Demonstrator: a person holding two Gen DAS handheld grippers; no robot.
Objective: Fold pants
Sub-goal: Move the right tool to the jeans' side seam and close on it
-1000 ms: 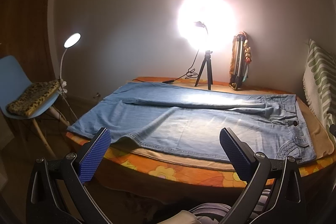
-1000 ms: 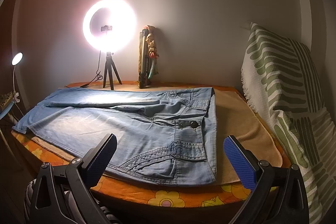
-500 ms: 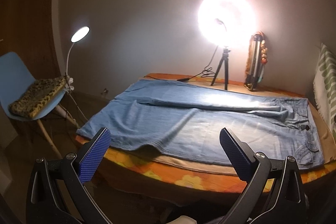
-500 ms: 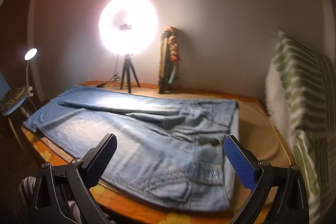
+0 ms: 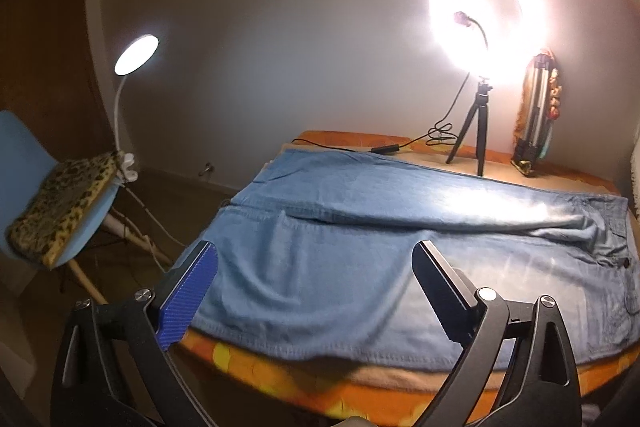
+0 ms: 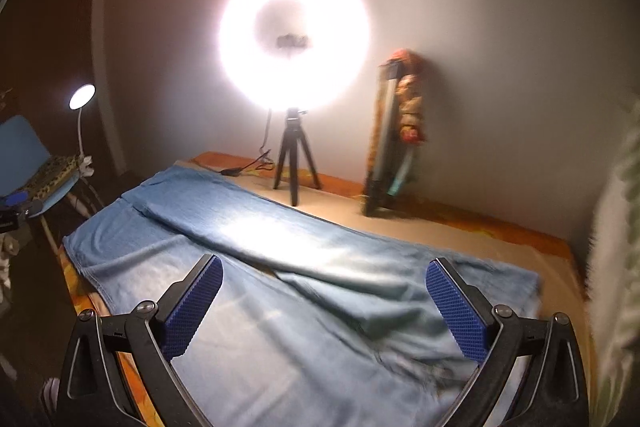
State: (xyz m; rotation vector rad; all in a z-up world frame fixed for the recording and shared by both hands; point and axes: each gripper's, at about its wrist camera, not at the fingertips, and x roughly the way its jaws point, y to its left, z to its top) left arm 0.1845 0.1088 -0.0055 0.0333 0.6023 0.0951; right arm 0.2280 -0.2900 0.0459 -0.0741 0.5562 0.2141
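Motion blur smears the pants' (image 6: 320, 307) waistband detail; the striped throw (image 6: 616, 247) is cut off.

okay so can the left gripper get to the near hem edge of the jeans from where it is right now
Probably yes. The left gripper is open, its jaws spread wide and empty, and the jeans lie flat on the table with their near edge right ahead of the fingers. Nothing sits between them; the ring light stands at the far side.
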